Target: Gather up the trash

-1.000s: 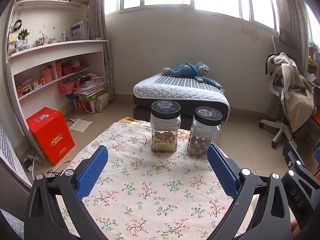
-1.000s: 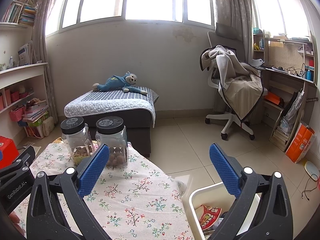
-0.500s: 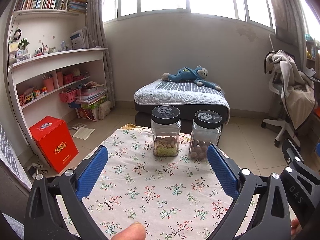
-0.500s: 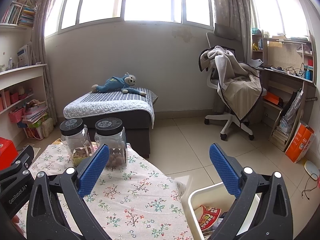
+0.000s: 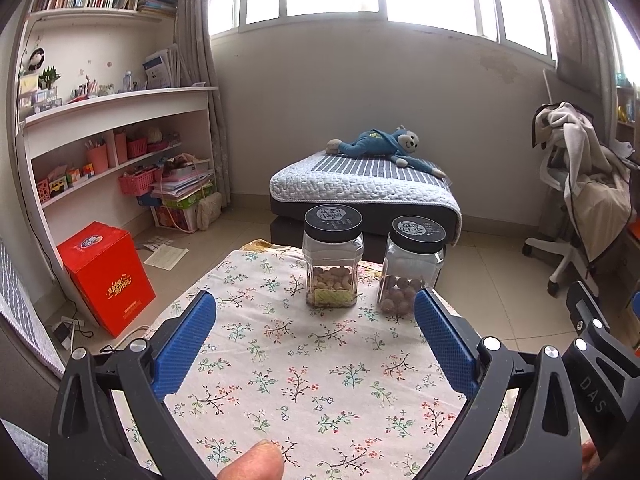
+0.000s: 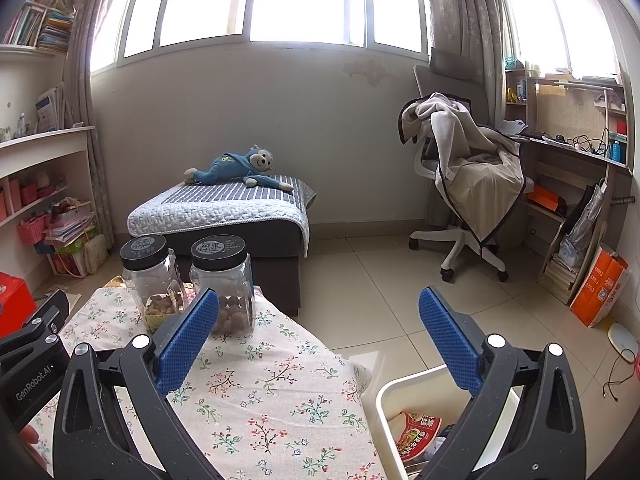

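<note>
My left gripper (image 5: 315,304) hangs open above a table with a floral cloth (image 5: 304,376), nothing between its blue pads. My right gripper (image 6: 318,300) is also open and empty, over the table's right edge. Below it on the floor stands a white bin (image 6: 394,390) holding a red snack wrapper (image 6: 418,434) and other scraps. The right gripper's black body (image 5: 592,356) shows at the right of the left wrist view; the left gripper's body (image 6: 28,356) shows at the left of the right wrist view. A fingertip (image 5: 256,462) pokes in at the bottom.
Two clear jars with black lids stand at the table's far end, one with nuts (image 5: 332,260), one with brown balls (image 5: 412,268). Beyond are a low bed with a blue plush monkey (image 5: 384,146), a red box (image 5: 106,276), shelves, and a draped office chair (image 6: 468,184).
Both cameras have tilted slightly, so the jars sit a little lower in view. A fingertip has come into the bottom of the left wrist view. Both grippers stay open.
</note>
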`<state>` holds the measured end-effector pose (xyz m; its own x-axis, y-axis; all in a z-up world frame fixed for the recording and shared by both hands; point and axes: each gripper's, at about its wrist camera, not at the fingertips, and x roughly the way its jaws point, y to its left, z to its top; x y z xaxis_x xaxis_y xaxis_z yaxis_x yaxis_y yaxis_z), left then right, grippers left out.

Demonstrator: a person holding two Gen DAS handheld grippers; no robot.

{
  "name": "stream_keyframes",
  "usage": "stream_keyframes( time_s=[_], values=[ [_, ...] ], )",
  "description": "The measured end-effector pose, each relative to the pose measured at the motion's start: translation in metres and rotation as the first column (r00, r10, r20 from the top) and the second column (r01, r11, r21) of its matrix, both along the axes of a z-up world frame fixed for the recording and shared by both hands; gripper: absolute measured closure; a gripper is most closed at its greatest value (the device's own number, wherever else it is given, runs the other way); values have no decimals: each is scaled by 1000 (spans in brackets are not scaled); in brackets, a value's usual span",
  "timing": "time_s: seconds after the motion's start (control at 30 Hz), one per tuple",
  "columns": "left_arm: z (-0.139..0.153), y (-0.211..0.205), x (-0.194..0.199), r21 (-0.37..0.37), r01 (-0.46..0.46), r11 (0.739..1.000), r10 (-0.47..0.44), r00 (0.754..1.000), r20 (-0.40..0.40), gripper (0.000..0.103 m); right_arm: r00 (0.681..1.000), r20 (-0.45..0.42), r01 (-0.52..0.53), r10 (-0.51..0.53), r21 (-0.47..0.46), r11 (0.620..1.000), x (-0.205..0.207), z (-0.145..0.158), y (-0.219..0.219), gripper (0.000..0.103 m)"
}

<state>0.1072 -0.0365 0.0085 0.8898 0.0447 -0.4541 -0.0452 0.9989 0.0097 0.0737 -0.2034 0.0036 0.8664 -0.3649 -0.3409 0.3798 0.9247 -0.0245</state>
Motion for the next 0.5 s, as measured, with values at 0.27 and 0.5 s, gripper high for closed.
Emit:
stream_keyframes(
  time_s=[0.27, 0.5],
  values=[
    [-1, 0, 1, -4, 0, 1000, 0, 1000, -6, 7, 1000, -2, -1, 1, 1, 1000, 0, 0, 0, 7],
    [-1, 1, 1, -4, -1, 1000, 1, 1000, -6, 7, 1000, -3, 0, 0, 1, 1000, 0, 0, 0, 7]
  ],
)
